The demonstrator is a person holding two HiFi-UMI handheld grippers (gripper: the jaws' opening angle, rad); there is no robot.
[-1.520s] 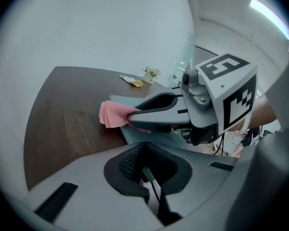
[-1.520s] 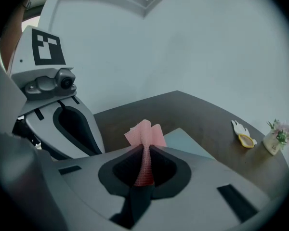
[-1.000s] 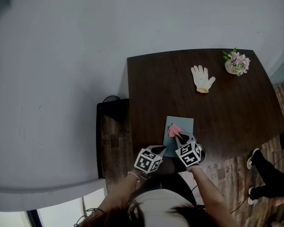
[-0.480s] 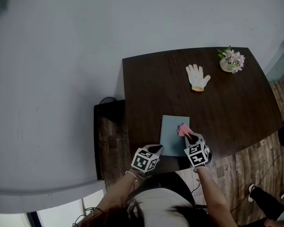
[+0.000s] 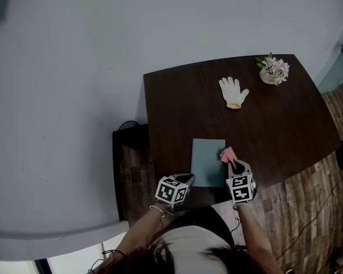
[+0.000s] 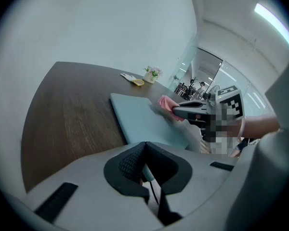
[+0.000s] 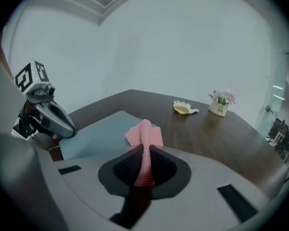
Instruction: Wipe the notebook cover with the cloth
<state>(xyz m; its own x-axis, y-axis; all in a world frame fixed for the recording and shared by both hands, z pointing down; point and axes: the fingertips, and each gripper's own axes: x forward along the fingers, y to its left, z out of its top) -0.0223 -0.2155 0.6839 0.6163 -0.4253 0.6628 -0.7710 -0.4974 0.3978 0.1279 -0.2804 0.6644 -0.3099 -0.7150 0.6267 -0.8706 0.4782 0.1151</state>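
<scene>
A teal notebook (image 5: 207, 160) lies flat near the front edge of the dark wooden table (image 5: 274, 124). My right gripper (image 5: 236, 166) is shut on a pink cloth (image 5: 227, 154), which sits at the notebook's right edge. In the right gripper view the cloth (image 7: 144, 133) fans out from between the jaws over the notebook (image 7: 98, 129). My left gripper (image 5: 188, 179) is shut, its tip at the notebook's near left corner; nothing shows between its pads. The left gripper view shows the notebook (image 6: 142, 117), the cloth (image 6: 166, 102) and the right gripper (image 6: 179, 112) beside it.
A white glove (image 5: 232, 92) lies on the far part of the table, and a small pot of pink flowers (image 5: 272, 69) stands at the far right corner. A low dark cabinet (image 5: 130, 170) stands left of the table. Wooden floor lies to the right.
My right gripper has drawn the pink cloth rightwards across the cover, from its left-middle to its right edge. The left gripper has stayed at the near left corner.
</scene>
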